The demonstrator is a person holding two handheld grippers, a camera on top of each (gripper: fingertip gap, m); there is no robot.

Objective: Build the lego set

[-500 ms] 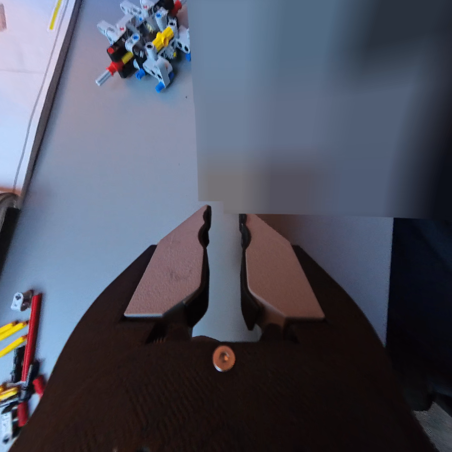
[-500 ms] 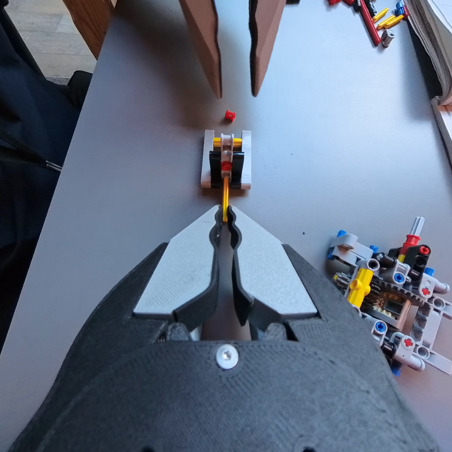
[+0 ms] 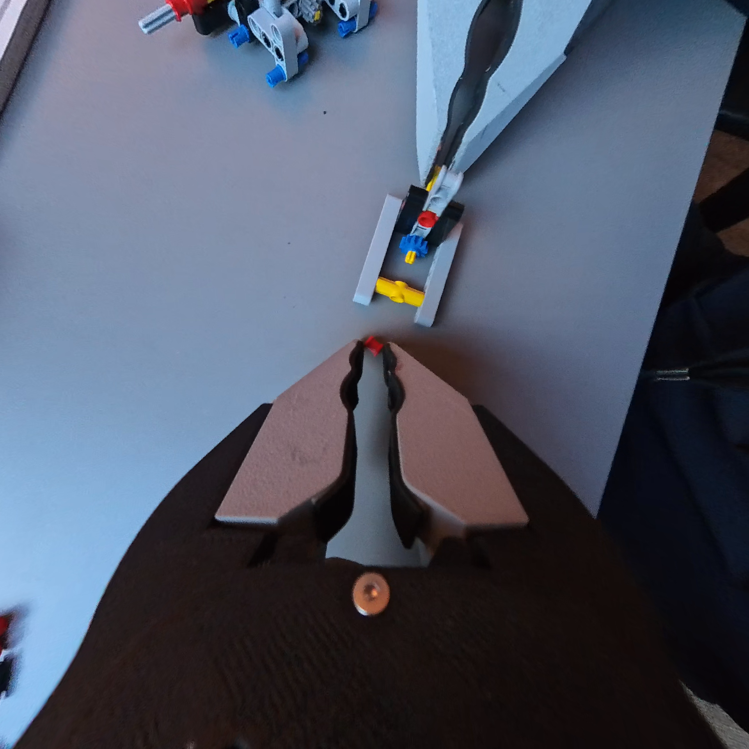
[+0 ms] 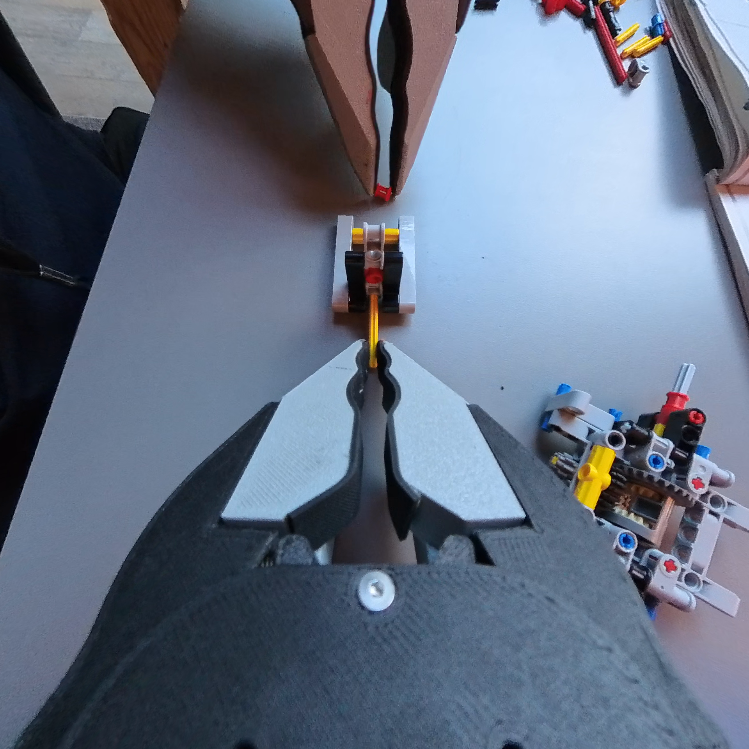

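Observation:
A small grey, black and yellow brick assembly (image 4: 375, 271) lies on the grey table (image 4: 527, 243). It also shows in the left wrist view (image 3: 409, 255). My right gripper (image 4: 373, 344) is shut on a thin yellow axle (image 4: 373, 324) that sticks out of the assembly's near end. In the left wrist view the right gripper (image 3: 439, 170) comes in from the far side. My left gripper (image 3: 373, 344) is down at the table, its tips closed on a small red bush (image 3: 373, 346) just short of the assembly. The right wrist view shows the bush (image 4: 383, 191) pinched between the brown fingertips (image 4: 401, 178).
A larger grey, black and yellow assembly (image 4: 648, 486) lies to the right, and also shows in the left wrist view (image 3: 275, 36). Loose red and yellow parts (image 4: 620, 36) and a stack of paper (image 4: 713, 81) lie at the far right. A person's dark clothing (image 4: 40, 243) is past the table's left edge.
My left gripper has come down to the red bush and its fingers have narrowed onto it. My right gripper has stayed shut on the yellow axle.

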